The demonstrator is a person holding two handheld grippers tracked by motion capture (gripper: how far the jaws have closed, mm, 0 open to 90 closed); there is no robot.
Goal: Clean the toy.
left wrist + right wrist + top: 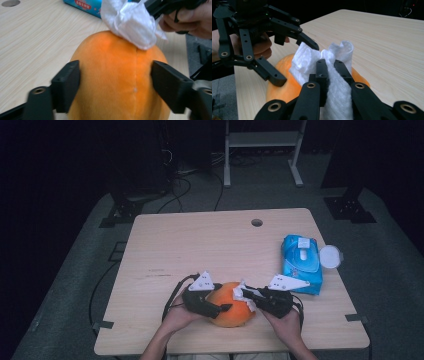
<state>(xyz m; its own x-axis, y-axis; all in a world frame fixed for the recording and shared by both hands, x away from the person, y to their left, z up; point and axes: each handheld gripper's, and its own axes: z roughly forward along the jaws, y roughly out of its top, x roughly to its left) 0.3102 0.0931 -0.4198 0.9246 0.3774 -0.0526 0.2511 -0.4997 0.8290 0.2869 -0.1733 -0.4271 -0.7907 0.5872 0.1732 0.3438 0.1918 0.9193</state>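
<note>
Wooden table (pixel 200 245), orange plush (pixel 117 75) between left gripper (pixel 115 85)

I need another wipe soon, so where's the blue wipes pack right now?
In the high view the blue wipes pack lies near the table's right edge, beside a small white lid, just beyond the right gripper.

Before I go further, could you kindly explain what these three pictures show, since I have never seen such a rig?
A person holds a hand-held grasping tool in each hand at a wooden table. One picture looks down from above; the other two come from cameras riding on each tool. The left tool has its jaws on either side of an orange plush toy. The right tool is shut on a white wipe, pressing it on the toy's top. A blue wipes pack and a round white lid lie to the right.
</note>
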